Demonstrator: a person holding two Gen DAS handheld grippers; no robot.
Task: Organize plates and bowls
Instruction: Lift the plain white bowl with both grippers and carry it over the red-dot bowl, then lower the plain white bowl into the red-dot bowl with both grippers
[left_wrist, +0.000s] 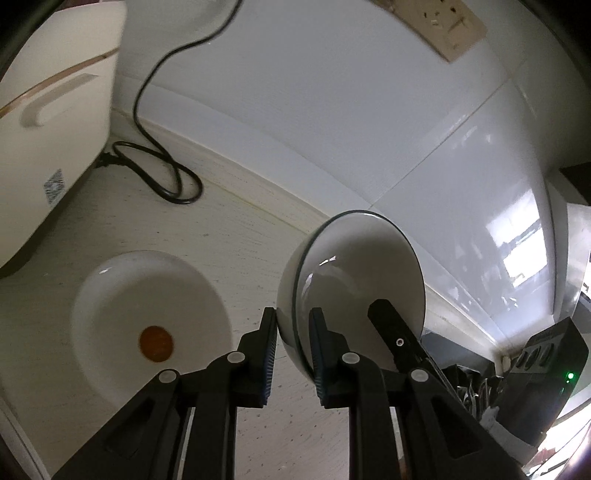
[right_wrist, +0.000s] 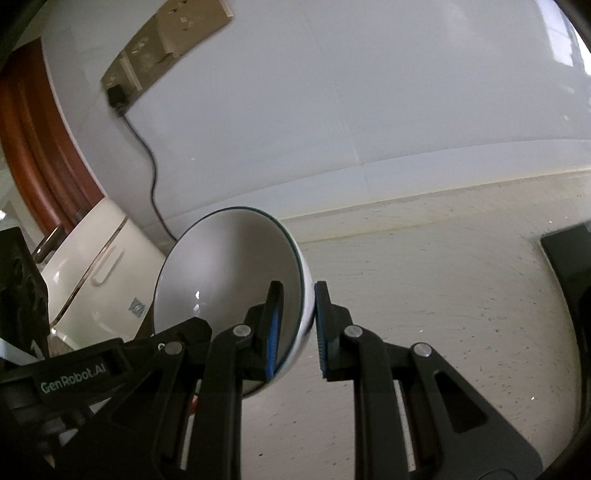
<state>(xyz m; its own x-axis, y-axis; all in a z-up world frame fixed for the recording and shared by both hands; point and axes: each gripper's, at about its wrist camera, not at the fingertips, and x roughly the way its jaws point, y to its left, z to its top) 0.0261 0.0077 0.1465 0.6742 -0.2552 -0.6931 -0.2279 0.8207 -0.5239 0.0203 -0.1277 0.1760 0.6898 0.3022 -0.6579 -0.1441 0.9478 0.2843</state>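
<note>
Both the left tongs (left_wrist: 292, 325) and right tongs (right_wrist: 298, 301) pinch the tilted bowl's (left_wrist: 354, 273) rim, above the surface (left_wrist: 236, 236) beside a plate (left_wrist: 147, 295).

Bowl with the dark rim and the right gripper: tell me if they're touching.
Touching. In the right wrist view, the right gripper has one finger inside the bowl and one outside, pinching its wall.

Open pale speckled surface (right_wrist: 424, 295) fills the right of the right wrist view. In the left wrist view, a cream rounded appliance (left_wrist: 48, 122) blocks the upper left, its looped black cable (left_wrist: 162, 177) trailing beside it, and a shallow white plate with an orange spot (left_wrist: 147, 314) occupies the lower left.
</note>
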